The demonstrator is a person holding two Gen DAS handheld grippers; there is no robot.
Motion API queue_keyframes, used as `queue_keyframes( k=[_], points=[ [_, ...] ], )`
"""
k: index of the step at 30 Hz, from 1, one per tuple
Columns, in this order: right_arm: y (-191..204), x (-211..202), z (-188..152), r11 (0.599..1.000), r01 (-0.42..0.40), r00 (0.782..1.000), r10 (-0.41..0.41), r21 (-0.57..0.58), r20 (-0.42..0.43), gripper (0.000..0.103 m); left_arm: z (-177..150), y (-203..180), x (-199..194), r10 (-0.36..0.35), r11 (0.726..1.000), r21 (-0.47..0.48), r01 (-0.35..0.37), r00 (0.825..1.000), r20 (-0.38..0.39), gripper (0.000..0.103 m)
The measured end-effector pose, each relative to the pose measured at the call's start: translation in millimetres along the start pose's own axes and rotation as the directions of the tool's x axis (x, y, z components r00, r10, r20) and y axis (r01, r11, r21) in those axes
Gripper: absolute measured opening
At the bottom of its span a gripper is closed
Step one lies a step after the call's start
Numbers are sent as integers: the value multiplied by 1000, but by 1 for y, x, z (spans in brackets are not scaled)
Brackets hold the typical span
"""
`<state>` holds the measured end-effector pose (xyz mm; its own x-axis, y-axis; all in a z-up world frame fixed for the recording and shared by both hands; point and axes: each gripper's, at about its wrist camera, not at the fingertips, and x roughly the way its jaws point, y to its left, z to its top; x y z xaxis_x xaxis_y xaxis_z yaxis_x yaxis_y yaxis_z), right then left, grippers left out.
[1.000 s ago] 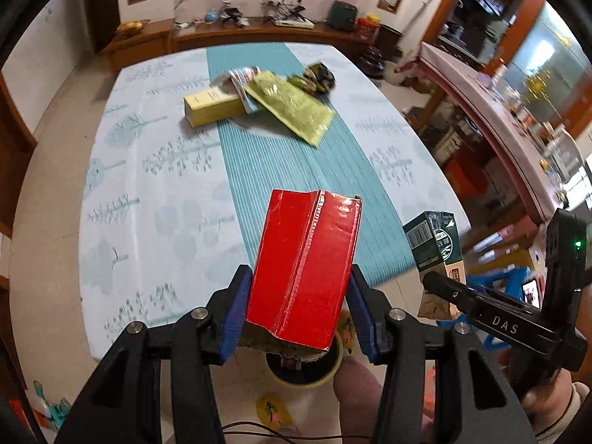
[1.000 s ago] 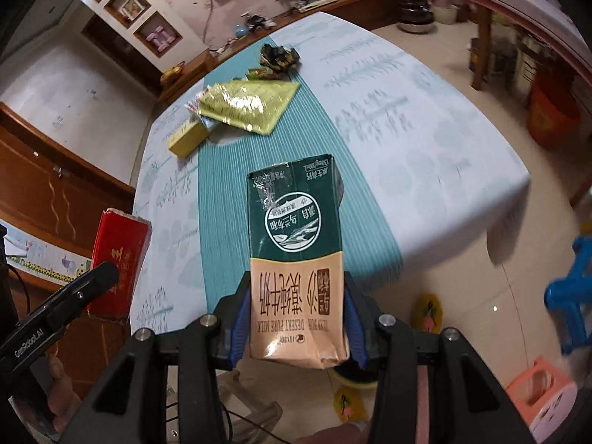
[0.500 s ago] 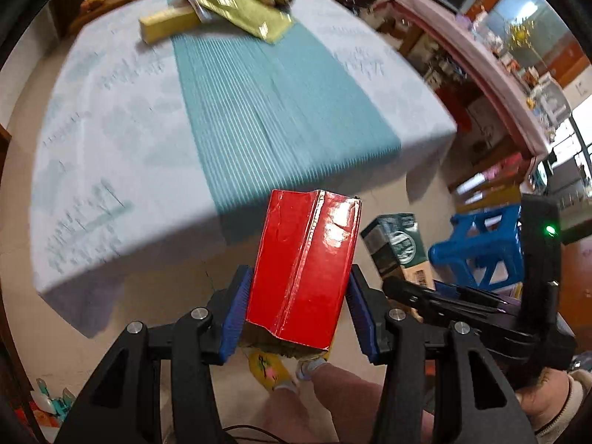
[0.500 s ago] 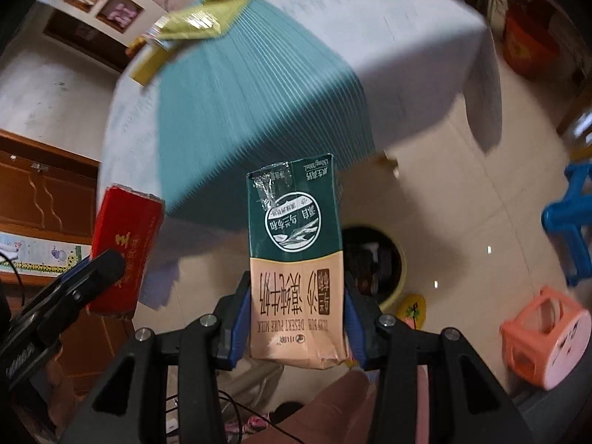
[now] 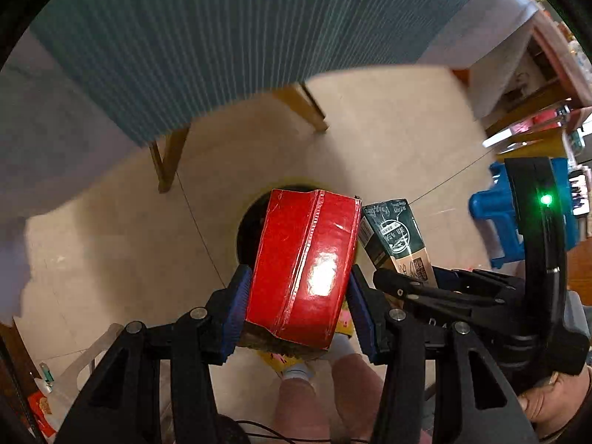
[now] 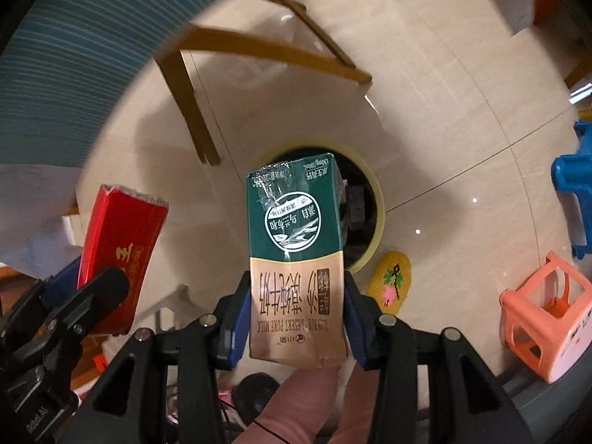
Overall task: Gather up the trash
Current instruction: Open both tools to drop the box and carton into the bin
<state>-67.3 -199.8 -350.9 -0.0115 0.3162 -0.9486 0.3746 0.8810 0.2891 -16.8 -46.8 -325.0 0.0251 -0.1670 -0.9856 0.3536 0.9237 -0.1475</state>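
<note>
Closest in, the left gripper (image 5: 298, 305) is clamped on a red carton (image 5: 303, 270), blue pads (image 5: 234, 307) pressing both of its sides, the carton standing up between the black fingers with its torn bottom edge nearest the lens. Over on the right, same story: the right gripper (image 6: 296, 318) is squeezed onto a green-and-tan milk carton (image 6: 296, 255), print upside down, blue pads hard against its flanks. Each tool shows in the other's view, the red carton off to the left in the right wrist camera, the milk carton just beside the red one in the left wrist camera, so the two loads hang close together, side by side. The person's bare legs (image 5: 318, 396) and a yellow slipper (image 6: 390, 283) sit low in frame on the pale tiled floor (image 5: 388, 140). Right beyond both cartons, the round bin (image 6: 373, 222) with its yellowish rim and dark inside, both cartons poised above its mouth, neither one in it yet. Farther out, wooden table legs (image 6: 188, 111) and the hanging teal striped cloth (image 5: 222, 29), a blue plastic stool (image 5: 495, 214) and an orange one (image 6: 544, 314) off to the right.
</note>
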Motion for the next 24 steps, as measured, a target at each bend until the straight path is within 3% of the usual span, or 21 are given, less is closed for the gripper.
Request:
queue_keyframes(
  k=[5, 7, 9, 11, 13, 15, 24],
  points=[
    [-6, 46, 15, 1000, -5, 1000, 4, -17, -23, 45, -1, 8, 39, 46, 999, -12, -47, 999, -26, 52],
    [-8, 62, 17, 1000, -13, 999, 12, -21, -30, 46, 3, 13, 49, 60, 998, -19, -60, 998, -30, 59],
    [-8, 72, 23, 1000, -20, 999, 20, -14, -41, 46, 6, 18, 54, 72, 997, -34, -73, 997, -30, 75],
    [-7, 82, 28, 999, -36, 998, 36, -11, -57, 46, 9, 25, 55, 83, 995, -54, -85, 996, -27, 81],
    [-7, 83, 31, 999, -35, 998, 34, -11, -59, 50, 14, 29, 54, 96, 993, -65, -97, 995, -23, 82],
    [-5, 80, 32, 999, -34, 998, 33, -12, -50, 61, 14, 31, 50, 107, 992, -71, -108, 994, -19, 83],
    [9, 51, 27, 998, -38, 999, 37, -41, -24, 62, 14, 25, 8, 119, 990, -85, -116, 993, 27, 83]
  ],
)
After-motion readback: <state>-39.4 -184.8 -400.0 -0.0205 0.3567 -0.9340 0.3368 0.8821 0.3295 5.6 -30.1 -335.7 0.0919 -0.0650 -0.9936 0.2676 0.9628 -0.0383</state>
